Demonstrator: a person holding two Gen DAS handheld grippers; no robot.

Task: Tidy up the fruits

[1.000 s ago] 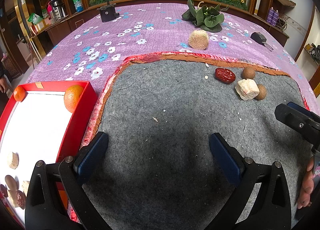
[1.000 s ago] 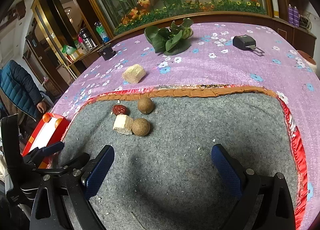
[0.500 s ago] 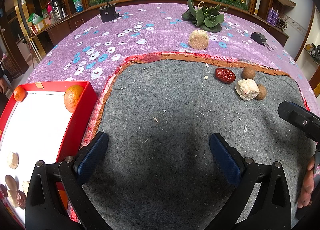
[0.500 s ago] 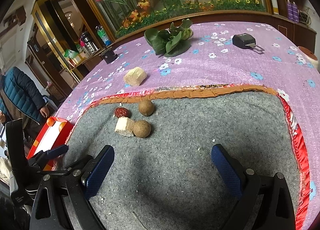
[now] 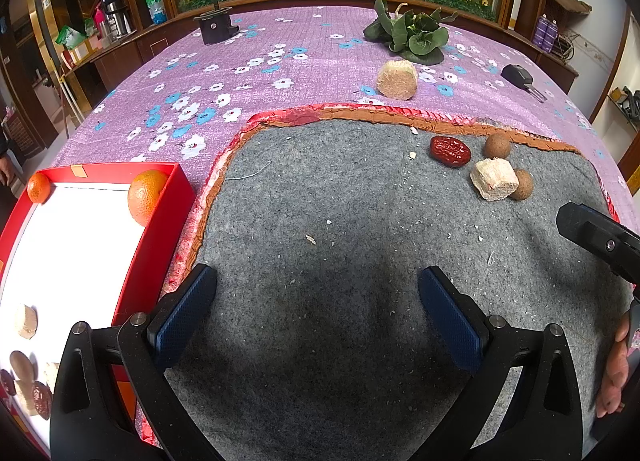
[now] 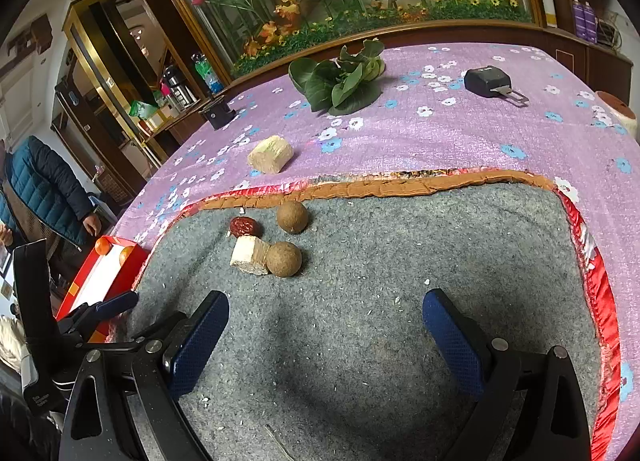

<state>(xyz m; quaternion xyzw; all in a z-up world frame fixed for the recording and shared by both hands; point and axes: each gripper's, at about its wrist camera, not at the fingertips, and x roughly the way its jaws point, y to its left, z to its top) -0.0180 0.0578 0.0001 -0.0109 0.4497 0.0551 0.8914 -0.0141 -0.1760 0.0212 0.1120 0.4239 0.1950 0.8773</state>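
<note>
Oranges (image 5: 146, 195) and dates inside red tray (image 5: 158, 261)

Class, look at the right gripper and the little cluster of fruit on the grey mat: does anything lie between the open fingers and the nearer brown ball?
Nothing visible does. The right gripper is open over bare grey mat, and only crumbs lie between it and the nearer brown ball. The pale cut chunk touches the ball's left side, beside it, not in front.

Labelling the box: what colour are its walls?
Red walls, white floor inside; clearest in the left wrist view.
</note>
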